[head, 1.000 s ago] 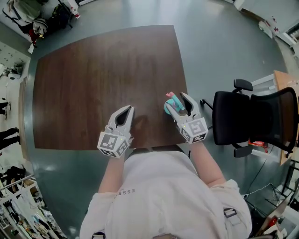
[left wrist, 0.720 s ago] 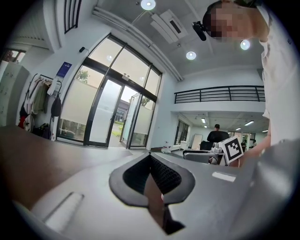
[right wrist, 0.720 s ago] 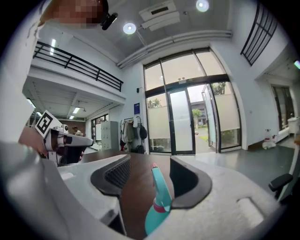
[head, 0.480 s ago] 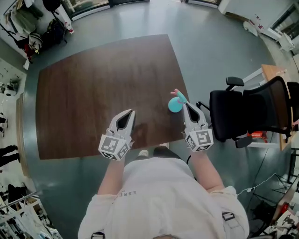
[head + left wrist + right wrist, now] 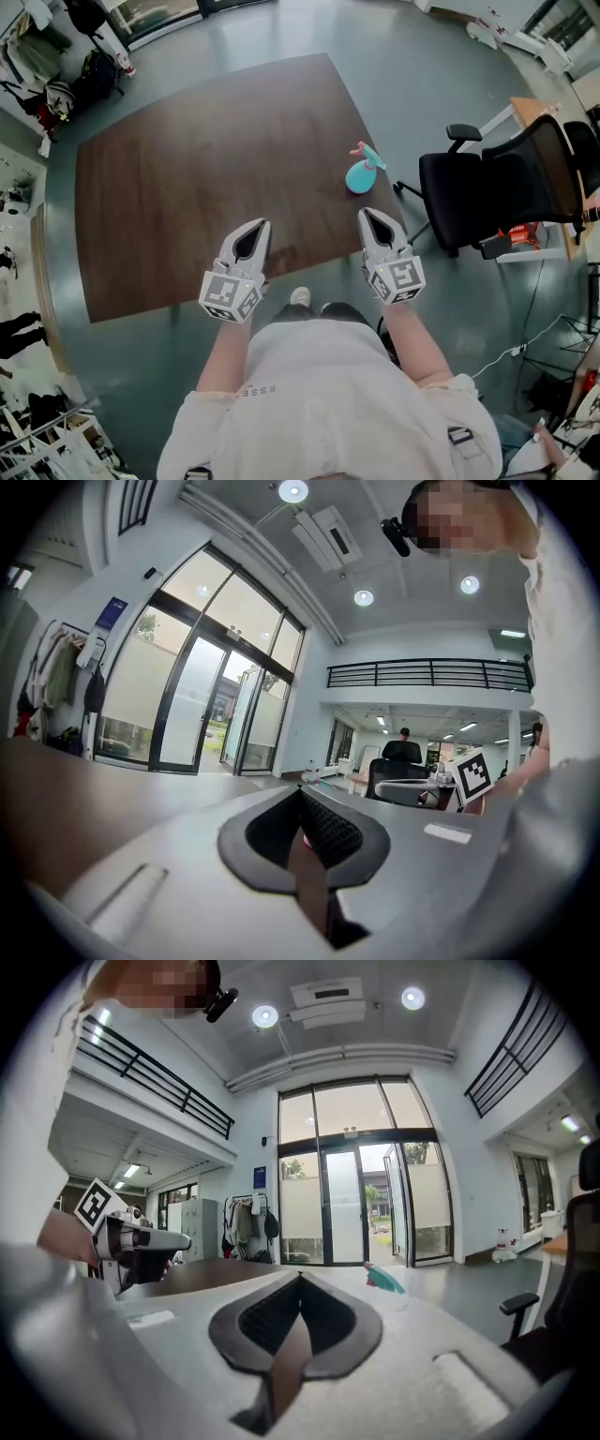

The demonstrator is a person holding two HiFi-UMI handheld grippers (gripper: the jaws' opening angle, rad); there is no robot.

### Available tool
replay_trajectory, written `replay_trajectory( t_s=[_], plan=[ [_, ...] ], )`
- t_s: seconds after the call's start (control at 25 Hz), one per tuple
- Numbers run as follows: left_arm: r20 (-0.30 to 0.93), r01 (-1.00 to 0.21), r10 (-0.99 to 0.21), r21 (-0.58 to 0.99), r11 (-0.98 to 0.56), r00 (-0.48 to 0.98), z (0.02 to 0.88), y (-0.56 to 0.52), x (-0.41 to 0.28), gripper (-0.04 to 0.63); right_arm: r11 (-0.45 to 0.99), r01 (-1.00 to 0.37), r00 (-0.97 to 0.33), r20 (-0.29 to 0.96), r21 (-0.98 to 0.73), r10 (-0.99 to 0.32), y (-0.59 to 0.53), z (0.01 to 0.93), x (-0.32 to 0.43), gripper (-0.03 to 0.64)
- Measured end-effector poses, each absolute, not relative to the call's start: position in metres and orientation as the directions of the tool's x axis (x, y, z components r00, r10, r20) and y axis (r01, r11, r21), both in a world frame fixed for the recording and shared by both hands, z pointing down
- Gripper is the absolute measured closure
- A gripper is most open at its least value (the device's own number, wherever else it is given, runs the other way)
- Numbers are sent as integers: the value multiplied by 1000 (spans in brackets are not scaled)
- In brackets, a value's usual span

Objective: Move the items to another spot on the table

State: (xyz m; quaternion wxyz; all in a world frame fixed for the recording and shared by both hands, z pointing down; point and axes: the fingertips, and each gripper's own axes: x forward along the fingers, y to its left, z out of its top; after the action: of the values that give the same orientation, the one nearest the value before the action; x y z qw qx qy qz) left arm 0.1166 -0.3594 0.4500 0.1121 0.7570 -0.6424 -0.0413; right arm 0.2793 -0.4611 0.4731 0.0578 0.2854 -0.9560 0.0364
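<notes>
In the head view, the brown table point(image 5: 187, 178) filled the middle, its near edge partly covered by both grippers and the person's arms. The left gripper point(image 5: 254, 226) hovered over the table's 6 o'clock edge and the right gripper point(image 5: 367, 215) over its 4 o'clock corner, each with its jaws drawn to a single tip. The teal item point(image 5: 360, 175), with a pink bit at its top, lay on the table near the 3 o'clock edge, at 12 o'clock from the right gripper and clear of it; what kind of thing it was could not be made out at that size. A black office chair point(image 5: 487, 192) stood on the floor past that edge, and a shoe point(image 5: 300, 297) showed under the table's rim. In the left gripper view, the left gripper point(image 5: 300, 792) had its jaws pressed together with nothing between them; its own body hid most of the table, and only a marker cube point(image 5: 473, 773) showed at 3 o'clock. In the right gripper view, the right gripper point(image 5: 300, 1277) was likewise closed and empty; just the upper tip of the teal item point(image 5: 388, 1282) rose above the gripper body at 1 o'clock, the rest cut off.
</notes>
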Motion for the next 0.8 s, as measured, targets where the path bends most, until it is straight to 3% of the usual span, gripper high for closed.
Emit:
replay_trajectory(
  t_s=[0.56, 0.8],
  plan=[
    [77, -972, -981, 170, -163, 179, 448, -259, 204, 578, 856, -514, -852, 150, -56, -502, -355, 473, 334, 624],
    [93, -980, -989, 177, -94, 112, 450, -189, 238, 578, 882, -468, -876, 160, -61, -454, -302, 469, 356, 624]
  ],
)
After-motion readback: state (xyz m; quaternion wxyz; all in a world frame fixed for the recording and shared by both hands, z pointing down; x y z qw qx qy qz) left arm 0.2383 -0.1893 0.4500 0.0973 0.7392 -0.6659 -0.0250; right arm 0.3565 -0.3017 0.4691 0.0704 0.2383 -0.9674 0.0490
